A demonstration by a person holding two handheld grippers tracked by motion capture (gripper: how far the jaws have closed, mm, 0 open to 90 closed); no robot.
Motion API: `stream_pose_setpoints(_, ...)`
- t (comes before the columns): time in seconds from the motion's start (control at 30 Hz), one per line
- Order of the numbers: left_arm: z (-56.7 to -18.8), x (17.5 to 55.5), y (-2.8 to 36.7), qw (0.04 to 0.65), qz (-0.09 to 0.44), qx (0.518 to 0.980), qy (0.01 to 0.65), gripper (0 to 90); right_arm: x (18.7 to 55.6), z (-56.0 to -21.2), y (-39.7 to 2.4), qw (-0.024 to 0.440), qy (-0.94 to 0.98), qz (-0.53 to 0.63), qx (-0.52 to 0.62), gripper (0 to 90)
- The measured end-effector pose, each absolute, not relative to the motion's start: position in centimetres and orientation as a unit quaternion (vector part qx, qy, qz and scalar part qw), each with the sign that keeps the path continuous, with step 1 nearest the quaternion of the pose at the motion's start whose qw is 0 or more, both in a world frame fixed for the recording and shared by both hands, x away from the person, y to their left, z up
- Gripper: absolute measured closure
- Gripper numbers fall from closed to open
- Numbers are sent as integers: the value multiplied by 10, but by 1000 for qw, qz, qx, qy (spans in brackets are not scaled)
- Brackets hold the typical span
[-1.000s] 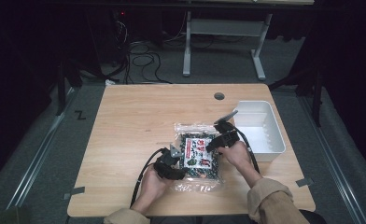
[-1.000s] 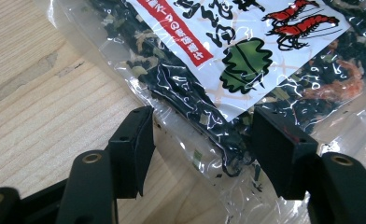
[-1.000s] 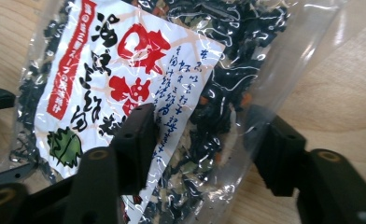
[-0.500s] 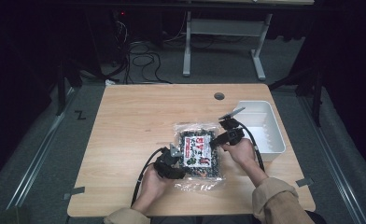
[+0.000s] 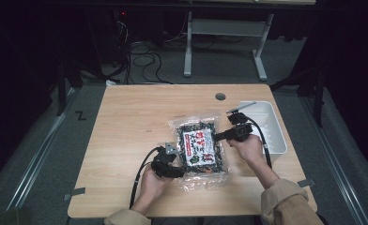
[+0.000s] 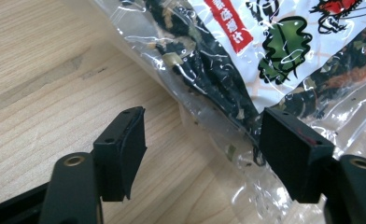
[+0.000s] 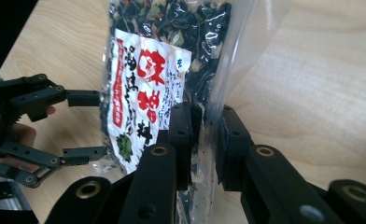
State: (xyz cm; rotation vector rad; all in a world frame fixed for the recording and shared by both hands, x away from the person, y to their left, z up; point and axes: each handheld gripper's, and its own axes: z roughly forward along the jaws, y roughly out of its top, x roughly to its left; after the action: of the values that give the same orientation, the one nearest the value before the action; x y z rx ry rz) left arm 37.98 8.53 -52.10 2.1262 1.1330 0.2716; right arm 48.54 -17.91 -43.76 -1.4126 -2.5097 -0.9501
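Note:
A clear bag of dark dried greens with a white label and red characters lies at the table's middle front. My right gripper holds the bag's right edge. Its jaws have just been closing, and in the right gripper view the pads press the clear film of the bag between them, with that side raised off the wood. My left gripper stands open at the bag's near left corner. In the left gripper view its jaws are wide apart, with the bag's edge lying against one pad.
A white bin stands at the table's right edge, just behind my right hand. A round cable hole sits at the back of the wooden table. Cables trail from both grippers toward the front edge.
My right gripper has closed on the bag's right edge and risen a little, lifting that side. The left gripper has stayed in place, open.

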Motion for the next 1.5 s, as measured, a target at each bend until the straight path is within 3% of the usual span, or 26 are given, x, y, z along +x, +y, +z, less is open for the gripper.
stream_pose_setpoints(0.33, -517, 378, 92, 350, 103, 816, 448, 319, 476, -416, -182, 26, -834, -332, -439, 806)
stream_pose_setpoints(0.6, -513, 366, 109, 307, 104, 830, 454, 319, 472, -407, -190, 19, -837, -341, -427, 809)
stream_pose_setpoints(0.87, -515, 369, 129, 326, 99, 806, 484, 323, 470, -394, -192, 13, -838, -353, -417, 811)
stream_pose_setpoints(1.5, -521, 373, 130, 308, 114, 810, 486, 330, 466, -379, -193, -10, -838, -375, -397, 848)
